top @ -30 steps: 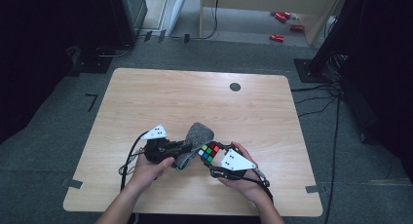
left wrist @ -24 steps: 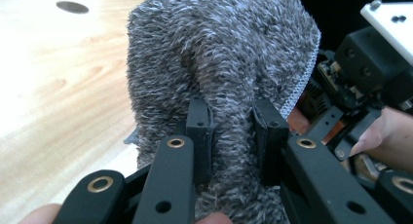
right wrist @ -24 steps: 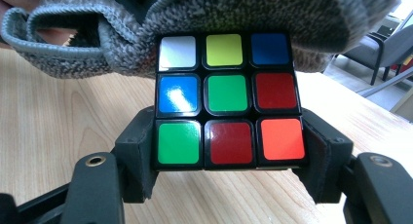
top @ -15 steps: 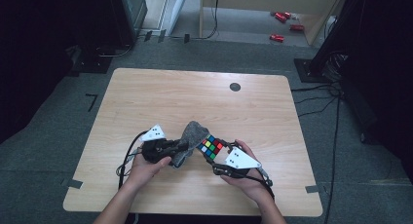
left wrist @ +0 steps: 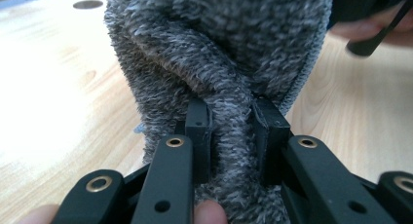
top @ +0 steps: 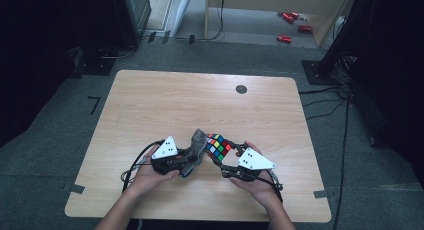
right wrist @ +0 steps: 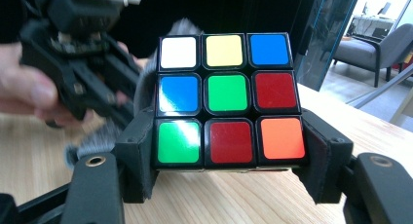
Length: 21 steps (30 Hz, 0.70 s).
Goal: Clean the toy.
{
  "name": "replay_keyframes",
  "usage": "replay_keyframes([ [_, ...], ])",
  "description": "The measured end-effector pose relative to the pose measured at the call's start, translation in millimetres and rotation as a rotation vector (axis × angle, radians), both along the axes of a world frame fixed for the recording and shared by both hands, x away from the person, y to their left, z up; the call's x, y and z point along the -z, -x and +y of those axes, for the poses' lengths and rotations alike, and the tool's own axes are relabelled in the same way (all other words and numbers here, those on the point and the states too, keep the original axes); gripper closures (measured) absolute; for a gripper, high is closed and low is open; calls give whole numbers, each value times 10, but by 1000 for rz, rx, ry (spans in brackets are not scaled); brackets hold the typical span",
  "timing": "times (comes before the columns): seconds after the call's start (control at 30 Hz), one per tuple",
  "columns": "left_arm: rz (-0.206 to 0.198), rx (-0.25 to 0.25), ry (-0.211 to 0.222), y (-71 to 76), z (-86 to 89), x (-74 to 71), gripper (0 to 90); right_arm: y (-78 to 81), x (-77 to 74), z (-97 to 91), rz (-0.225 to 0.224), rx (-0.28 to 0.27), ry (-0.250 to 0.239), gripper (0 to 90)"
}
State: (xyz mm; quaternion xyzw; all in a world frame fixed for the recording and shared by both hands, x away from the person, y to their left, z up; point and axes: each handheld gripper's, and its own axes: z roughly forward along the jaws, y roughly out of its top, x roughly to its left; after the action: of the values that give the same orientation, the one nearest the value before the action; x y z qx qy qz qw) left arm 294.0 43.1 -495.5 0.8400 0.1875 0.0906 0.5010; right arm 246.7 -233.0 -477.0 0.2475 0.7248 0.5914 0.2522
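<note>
On the left, the left gripper (top: 192, 157) has its jaws pressed narrow on a fold of the grey fuzzy cloth (left wrist: 219, 63), which stands bunched up above the wooden table (top: 165, 105) near its front edge. The cloth touches the left side of the puzzle cube (top: 217, 145), just in the middle between the two hands. On the right, the right gripper (right wrist: 229, 151) holds this cube by its two sides, a little above the table.
</note>
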Motion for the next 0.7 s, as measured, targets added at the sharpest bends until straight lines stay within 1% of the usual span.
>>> replay_keyframes([
  [0.07,-7,25,3,34,-55,9,738,4,-16,6,8,-16,-33,344],
  [0.13,-20,37,-5,69,-117,1,733,19,-14,43,17,-34,-33,344],
  [0.2,-48,35,-20,95,-153,-3,732,29,-5,84,24,-52,-31,344],
  [0.27,-69,14,-19,90,-134,-21,728,34,-6,104,34,-53,-33,344],
  [0.3,-70,-5,-3,79,-103,-42,727,31,-8,102,37,-55,-34,344],
  [0.33,-67,-30,26,59,-59,-71,727,30,-11,94,45,-59,-35,344],
  [0.4,-49,-85,102,15,40,-126,730,27,-10,79,59,-63,-37,344],
  [0.43,-49,-99,121,5,76,-145,733,26,-9,77,62,-60,-35,344],
  [0.47,-50,-98,124,2,89,-152,735,24,-8,79,63,-58,-33,344],
  [0.53,-38,-72,107,13,62,-127,736,26,-11,93,66,-62,-37,343],
  [0.6,-20,-51,81,39,-16,-84,735,32,-11,117,63,-67,-27,343],
  [0.67,-17,-22,39,76,-114,-46,736,36,-11,126,63,-67,-29,343],
  [0.7,-24,-8,18,102,-161,-30,735,36,-16,124,61,-64,-35,344],
])
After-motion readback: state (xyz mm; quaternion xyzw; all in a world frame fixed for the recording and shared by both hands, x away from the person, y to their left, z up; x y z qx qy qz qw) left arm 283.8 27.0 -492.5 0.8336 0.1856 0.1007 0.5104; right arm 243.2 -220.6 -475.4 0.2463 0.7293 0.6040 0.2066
